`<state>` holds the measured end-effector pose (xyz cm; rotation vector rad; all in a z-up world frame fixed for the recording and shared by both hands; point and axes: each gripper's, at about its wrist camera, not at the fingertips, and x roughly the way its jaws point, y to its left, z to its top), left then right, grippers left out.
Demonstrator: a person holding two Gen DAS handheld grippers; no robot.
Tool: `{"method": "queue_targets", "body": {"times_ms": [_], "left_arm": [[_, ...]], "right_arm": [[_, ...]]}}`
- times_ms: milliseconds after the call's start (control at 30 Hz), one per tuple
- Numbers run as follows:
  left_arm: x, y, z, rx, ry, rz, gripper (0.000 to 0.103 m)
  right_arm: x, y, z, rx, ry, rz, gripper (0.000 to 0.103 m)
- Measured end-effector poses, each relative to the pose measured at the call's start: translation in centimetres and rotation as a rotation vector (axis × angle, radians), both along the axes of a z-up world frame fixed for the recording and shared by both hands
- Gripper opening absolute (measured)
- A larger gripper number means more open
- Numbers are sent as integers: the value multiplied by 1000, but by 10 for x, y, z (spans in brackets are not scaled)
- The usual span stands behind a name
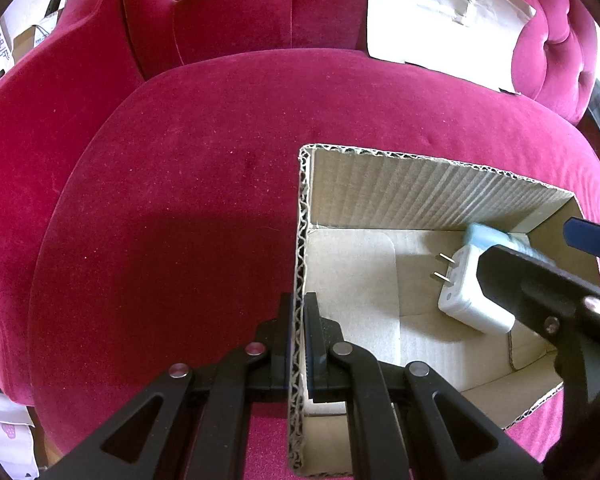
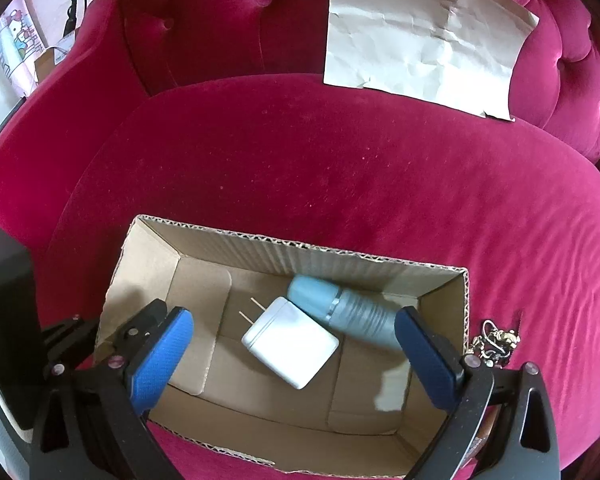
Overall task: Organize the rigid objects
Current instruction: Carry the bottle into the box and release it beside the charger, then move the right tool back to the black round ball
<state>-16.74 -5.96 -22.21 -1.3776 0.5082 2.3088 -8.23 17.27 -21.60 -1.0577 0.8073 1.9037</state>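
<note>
An open cardboard box [image 2: 308, 252] sits on a crimson velvet sofa seat. Inside lie a white plug adapter [image 2: 290, 346] with two prongs and a pale blue bottle [image 2: 340, 308] on its side, blurred. My right gripper [image 2: 294, 354] is open above the box, blue pads either side of both objects, holding nothing. My left gripper [image 1: 299, 344] is shut on the box's left wall [image 1: 300, 264]. In the left wrist view the adapter [image 1: 466, 292] and part of the bottle [image 1: 488, 236] show behind the right gripper's fingers [image 1: 540, 288].
A creased white paper sheet [image 2: 424, 36] leans on the sofa back. A small bunch of metal keys or trinkets [image 2: 496, 340] lies on the seat right of the box. The sofa's left arm [image 1: 32, 128] rises beside the seat.
</note>
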Motion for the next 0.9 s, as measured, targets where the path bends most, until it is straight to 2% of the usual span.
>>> {"method": "queue_targets", "body": {"times_ms": [667, 900], "left_arm": [[-1, 0, -1, -4, 4, -2, 5], [-1, 1, -2, -6, 7, 0, 5]], "right_arm": [[14, -5, 21, 48, 33, 10, 103], [32, -6, 31, 68, 38, -11, 103]]}}
